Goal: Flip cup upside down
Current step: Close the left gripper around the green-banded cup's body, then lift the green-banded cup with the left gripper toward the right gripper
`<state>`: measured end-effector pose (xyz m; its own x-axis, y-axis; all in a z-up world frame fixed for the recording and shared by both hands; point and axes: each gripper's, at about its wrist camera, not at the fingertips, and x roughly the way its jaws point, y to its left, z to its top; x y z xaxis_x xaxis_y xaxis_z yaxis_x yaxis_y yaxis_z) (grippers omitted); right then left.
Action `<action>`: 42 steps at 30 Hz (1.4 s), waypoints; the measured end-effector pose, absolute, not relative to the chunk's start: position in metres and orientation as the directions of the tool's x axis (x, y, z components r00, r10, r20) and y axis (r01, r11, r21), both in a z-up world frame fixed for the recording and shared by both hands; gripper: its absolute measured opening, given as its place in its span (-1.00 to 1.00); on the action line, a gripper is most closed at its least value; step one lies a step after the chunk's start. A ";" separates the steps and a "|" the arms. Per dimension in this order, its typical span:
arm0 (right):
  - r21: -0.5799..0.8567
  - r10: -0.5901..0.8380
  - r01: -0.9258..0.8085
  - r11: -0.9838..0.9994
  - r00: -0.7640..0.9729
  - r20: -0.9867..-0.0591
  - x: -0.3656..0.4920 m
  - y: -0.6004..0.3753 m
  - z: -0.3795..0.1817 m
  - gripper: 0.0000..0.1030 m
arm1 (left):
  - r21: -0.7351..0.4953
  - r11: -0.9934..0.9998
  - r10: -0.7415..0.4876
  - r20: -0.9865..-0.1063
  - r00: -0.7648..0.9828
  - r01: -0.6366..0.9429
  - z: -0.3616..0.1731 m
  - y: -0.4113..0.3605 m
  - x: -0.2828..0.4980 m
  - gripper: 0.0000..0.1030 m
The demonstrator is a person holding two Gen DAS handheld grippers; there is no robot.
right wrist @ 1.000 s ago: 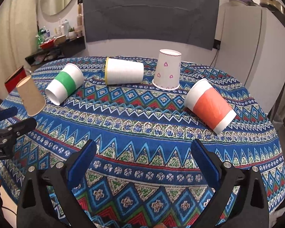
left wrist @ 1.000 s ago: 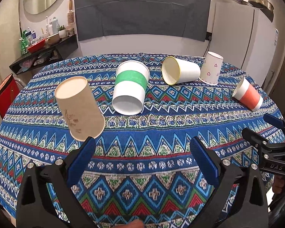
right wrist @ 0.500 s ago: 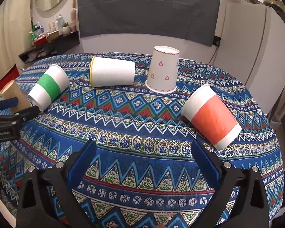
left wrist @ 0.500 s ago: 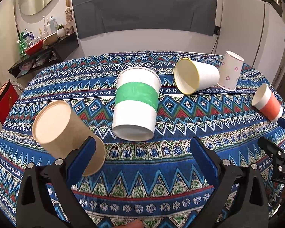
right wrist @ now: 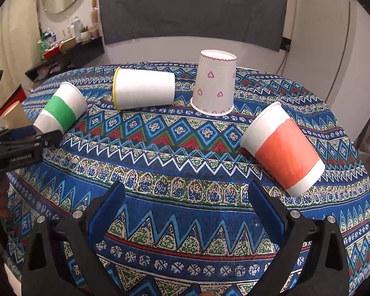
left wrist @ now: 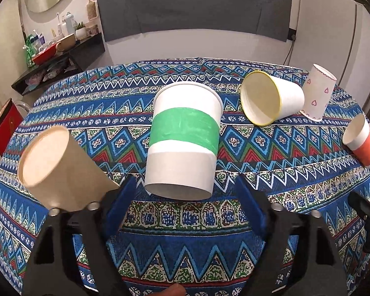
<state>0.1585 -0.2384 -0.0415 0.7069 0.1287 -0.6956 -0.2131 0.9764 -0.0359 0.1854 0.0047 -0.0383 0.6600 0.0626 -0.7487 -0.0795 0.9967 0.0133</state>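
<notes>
The left gripper (left wrist: 185, 192), jaws spread wide, has closed in on the green-banded white paper cup (left wrist: 183, 139) lying on its side on the patterned tablecloth (left wrist: 185, 254); the right gripper (right wrist: 185, 207) hangs open, empty.

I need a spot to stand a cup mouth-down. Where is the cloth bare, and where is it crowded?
Bare cloth lies near the front edge, between the green-banded cup and the orange-banded cup, ahead of the right tool. The back is crowded: the yellow-rimmed cup lies close beside the inverted heart cup.
</notes>
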 end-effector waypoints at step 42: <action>-0.043 0.170 -0.253 0.966 0.755 -0.633 0.027 -0.237 -0.015 0.85 | -0.002 0.999 -0.028 -0.729 0.684 0.039 -0.025 -0.024 0.032 0.10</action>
